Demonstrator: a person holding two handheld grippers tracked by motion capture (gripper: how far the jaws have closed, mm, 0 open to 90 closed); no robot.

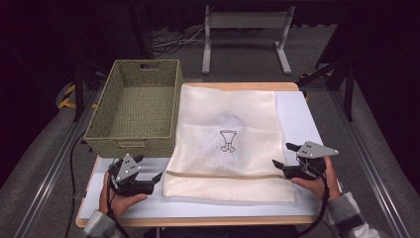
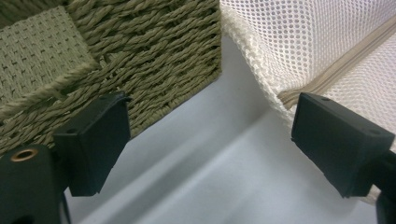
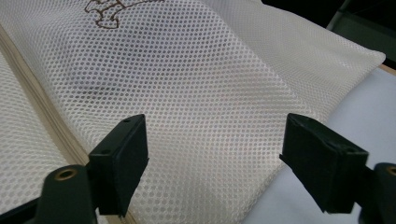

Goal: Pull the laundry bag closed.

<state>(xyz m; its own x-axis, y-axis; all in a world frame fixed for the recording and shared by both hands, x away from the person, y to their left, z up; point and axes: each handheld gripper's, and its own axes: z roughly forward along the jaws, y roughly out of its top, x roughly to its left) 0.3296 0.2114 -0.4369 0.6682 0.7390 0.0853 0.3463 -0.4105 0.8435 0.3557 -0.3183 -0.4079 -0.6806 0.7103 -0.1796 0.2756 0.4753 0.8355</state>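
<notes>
Both tongs, left (image 1: 151,176) and right (image 1: 283,155), gape empty, flanking the mesh bag's (image 1: 225,139) near corners, seemingly to lift it evenly.

The mesh bag (image 1: 225,144) is cream white, dotted all over with a fine honeycomb of small holes, and carries a small dark brown outline figure (image 1: 228,140) near its middle. A beige zip band (image 1: 223,174) runs across it. The woven basket (image 1: 134,106) is olive green, with a twisted rope pattern on its walls and a tighter checked weave on its floor. The worktop (image 1: 297,116) is pale white with a light wood edge. Both the left gripper (image 1: 148,170) and the right gripper (image 1: 286,154) are black, each topped by a grey plate.
</notes>
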